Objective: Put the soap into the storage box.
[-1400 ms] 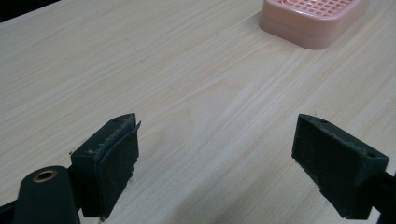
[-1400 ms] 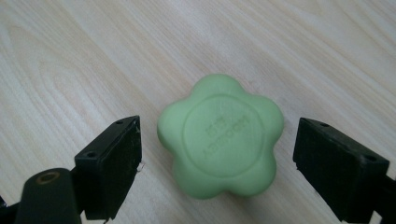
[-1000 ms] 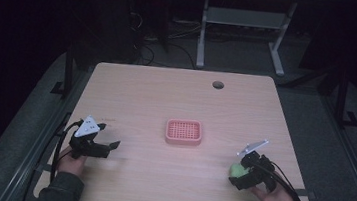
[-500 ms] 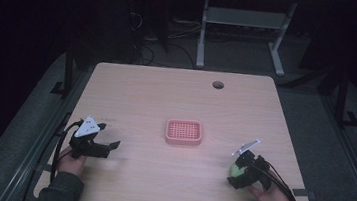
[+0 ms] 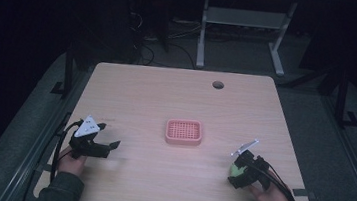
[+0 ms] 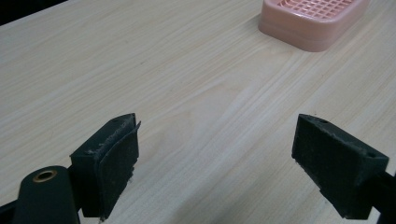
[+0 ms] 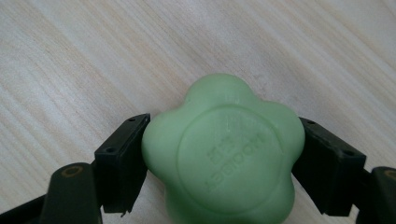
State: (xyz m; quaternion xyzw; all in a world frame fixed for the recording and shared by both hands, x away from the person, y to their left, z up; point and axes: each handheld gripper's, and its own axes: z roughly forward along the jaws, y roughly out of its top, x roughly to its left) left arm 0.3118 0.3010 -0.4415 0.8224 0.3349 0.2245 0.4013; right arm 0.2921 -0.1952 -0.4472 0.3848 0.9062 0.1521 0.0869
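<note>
At the left of the high view, the left gripper (image 5: pixel 110 146) is held low over the wooden table (image 5: pixel 177 95) by the person's left hand (image 5: pixel 70 162), with a grey three-cornered plate (image 5: pixel 87 127) seen on top of it. Its jaws are spread wide, and nothing is gripped between them; in the left gripper view bare wood grain is seen in the broad gap between the two black pads (image 6: pixel 112 161). Ahead of this gripper and off to its right, a pink soap dish (image 5: pixel 184 132) with a grid top is set flat near the middle of the table, well apart from the jaws. The same dish (image 6: pixel 310 21) is seen at the upper right of the left gripper view.

A dark round hole (image 5: pixel 218 84) is seen in the table near its far edge, beyond the dish.

At the right, the right gripper (image 5: pixel 236 171) is held by the person's right hand (image 5: pixel 269 195) near the table's near right corner, well apart from the dish. A green flower-shaped soap (image 5: pixel 235 170) is clamped between its jaws. In the right gripper view the soap (image 7: pixel 224 151) is pressed on both sides by the black pads (image 7: pixel 122 154), and raised lettering is seen on its face, too faint to be read. Whether the soap touches the table cannot be told.
</note>
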